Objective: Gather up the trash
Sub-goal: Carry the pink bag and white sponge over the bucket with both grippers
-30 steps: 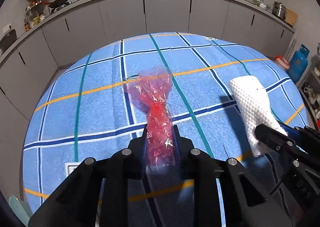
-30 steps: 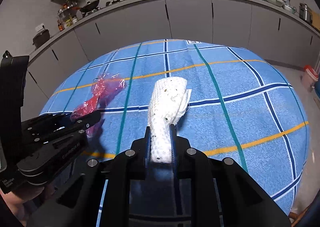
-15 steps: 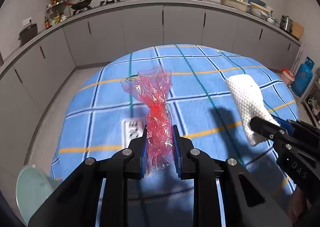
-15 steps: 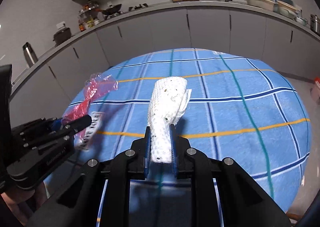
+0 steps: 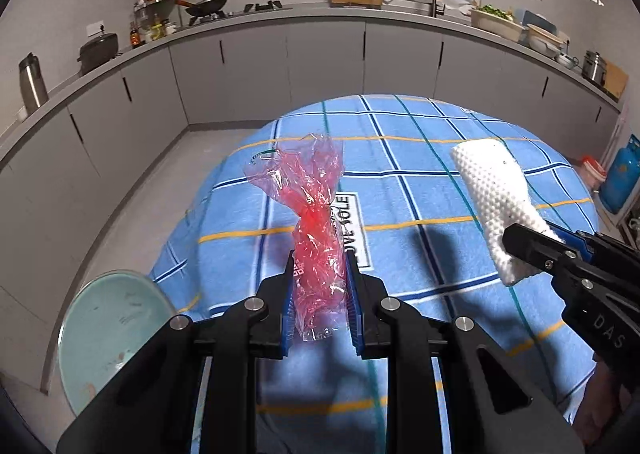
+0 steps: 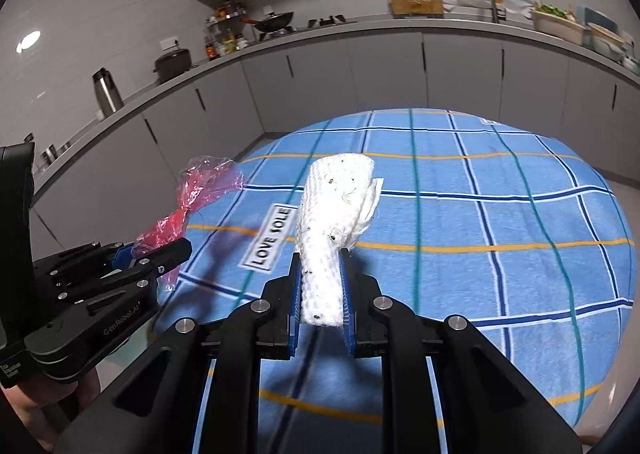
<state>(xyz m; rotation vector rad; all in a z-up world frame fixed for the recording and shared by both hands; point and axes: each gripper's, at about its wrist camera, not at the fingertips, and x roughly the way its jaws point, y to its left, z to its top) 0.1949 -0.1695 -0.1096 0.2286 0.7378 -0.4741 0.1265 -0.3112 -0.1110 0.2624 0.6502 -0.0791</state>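
My left gripper (image 5: pixel 320 286) is shut on a crumpled red plastic wrapper (image 5: pixel 316 230) and holds it in the air above the blue checked tablecloth (image 5: pixel 420 190). My right gripper (image 6: pixel 320 286) is shut on a white foam net sleeve (image 6: pixel 332 222), also held up above the cloth. The right gripper with the sleeve (image 5: pixel 496 206) shows at the right of the left wrist view. The left gripper with the wrapper (image 6: pixel 188 210) shows at the left of the right wrist view.
A pale green round bin (image 5: pixel 108 334) stands on the floor at lower left, beside the table's edge. A "LOVE SOLE" label (image 6: pixel 268 242) lies on the cloth. Grey kitchen cabinets (image 5: pixel 320 66) curve behind. A blue gas cylinder (image 5: pixel 620 178) stands at far right.
Both grippers have drawn back and to the left with their trash still held. The table now looks farther away, and the green bin has come into view at lower left.
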